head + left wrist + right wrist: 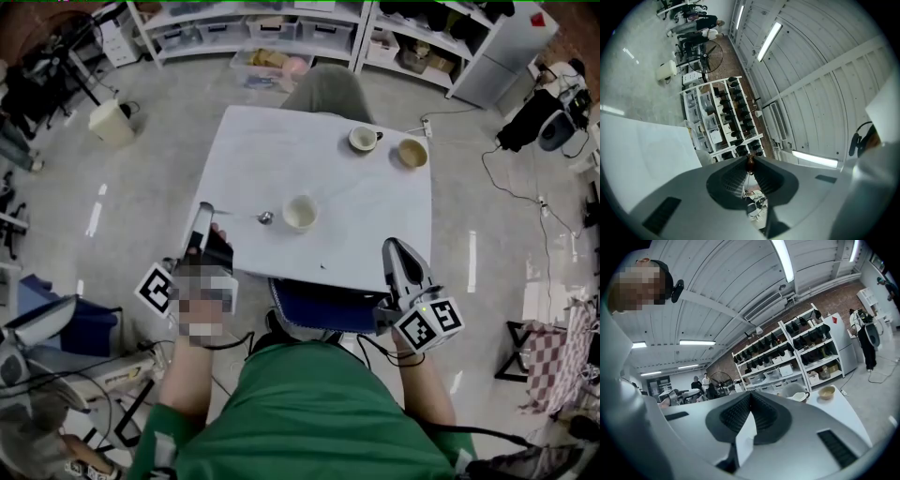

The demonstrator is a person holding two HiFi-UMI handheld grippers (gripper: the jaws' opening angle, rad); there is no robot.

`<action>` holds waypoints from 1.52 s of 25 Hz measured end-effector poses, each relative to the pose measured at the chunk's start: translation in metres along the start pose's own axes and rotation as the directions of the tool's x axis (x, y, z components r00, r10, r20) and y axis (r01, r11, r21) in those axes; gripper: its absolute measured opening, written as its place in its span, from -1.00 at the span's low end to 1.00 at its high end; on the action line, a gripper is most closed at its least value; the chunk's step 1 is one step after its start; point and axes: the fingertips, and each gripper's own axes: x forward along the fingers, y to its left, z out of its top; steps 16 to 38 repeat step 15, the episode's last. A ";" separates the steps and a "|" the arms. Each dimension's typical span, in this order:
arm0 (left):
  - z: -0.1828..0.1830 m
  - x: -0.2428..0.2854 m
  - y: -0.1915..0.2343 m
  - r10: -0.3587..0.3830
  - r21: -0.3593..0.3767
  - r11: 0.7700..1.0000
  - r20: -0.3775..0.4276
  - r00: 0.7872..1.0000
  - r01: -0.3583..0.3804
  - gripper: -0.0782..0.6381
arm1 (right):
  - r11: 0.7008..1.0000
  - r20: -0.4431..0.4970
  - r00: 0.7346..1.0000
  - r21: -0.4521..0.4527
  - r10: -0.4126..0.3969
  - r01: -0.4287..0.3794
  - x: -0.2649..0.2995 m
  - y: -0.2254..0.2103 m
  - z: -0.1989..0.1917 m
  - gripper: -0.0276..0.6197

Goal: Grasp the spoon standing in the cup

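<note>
A cream cup (300, 212) stands near the middle of the white table (281, 150). It looks empty. The metal spoon (265, 217) is out of it, just left of the cup, its thin handle running left to my left gripper (204, 211). In the left gripper view the left gripper (750, 159) is shut, with a thin rod and a small brownish bit pinched at its tips. My right gripper (394, 246) sits at the table's front edge, right of the cup. Seen in its own view, the right gripper (750, 394) is shut with nothing in it.
A handled cup (364, 139) and a tan bowl (412, 153) stand at the table's far right corner. The handled cup (801, 396) and the tan bowl (827, 392) also show in the right gripper view. A blue chair (319, 305) is tucked under the front edge, a grey chair (328, 89) at the far side.
</note>
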 end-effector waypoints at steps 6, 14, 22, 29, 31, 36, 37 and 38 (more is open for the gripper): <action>0.001 0.006 0.018 -0.004 -0.013 1.000 -0.026 1.000 0.004 -0.63 | 1.000 0.010 1.000 0.004 -0.022 0.022 0.007 0.001 -0.013 -0.85; 0.000 0.024 0.029 -0.010 -0.002 1.000 -0.071 0.997 0.010 -0.63 | 0.998 0.031 0.998 0.007 -0.059 0.059 0.009 0.000 -0.013 -0.84; 0.000 0.028 0.030 -0.013 0.000 1.000 -0.074 0.997 0.013 -0.63 | 0.998 0.037 0.997 0.005 -0.062 0.062 0.011 -0.002 -0.010 -0.85; 0.000 0.028 0.030 -0.013 0.000 1.000 -0.074 0.997 0.013 -0.63 | 0.998 0.037 0.997 0.005 -0.062 0.062 0.011 -0.002 -0.010 -0.85; 0.000 0.028 0.030 -0.013 0.000 1.000 -0.074 0.997 0.013 -0.63 | 0.998 0.037 0.997 0.005 -0.062 0.062 0.011 -0.002 -0.010 -0.85; 0.000 0.028 0.030 -0.013 0.000 1.000 -0.074 0.997 0.013 -0.63 | 0.998 0.037 0.997 0.005 -0.062 0.062 0.011 -0.002 -0.010 -0.85; 0.000 0.028 0.030 -0.013 0.000 1.000 -0.074 0.997 0.013 -0.63 | 0.998 0.037 0.997 0.005 -0.062 0.062 0.011 -0.002 -0.010 -0.85; 0.000 0.028 0.030 -0.013 0.000 1.000 -0.074 0.997 0.013 -0.63 | 0.998 0.037 0.997 0.005 -0.062 0.062 0.011 -0.002 -0.010 -0.85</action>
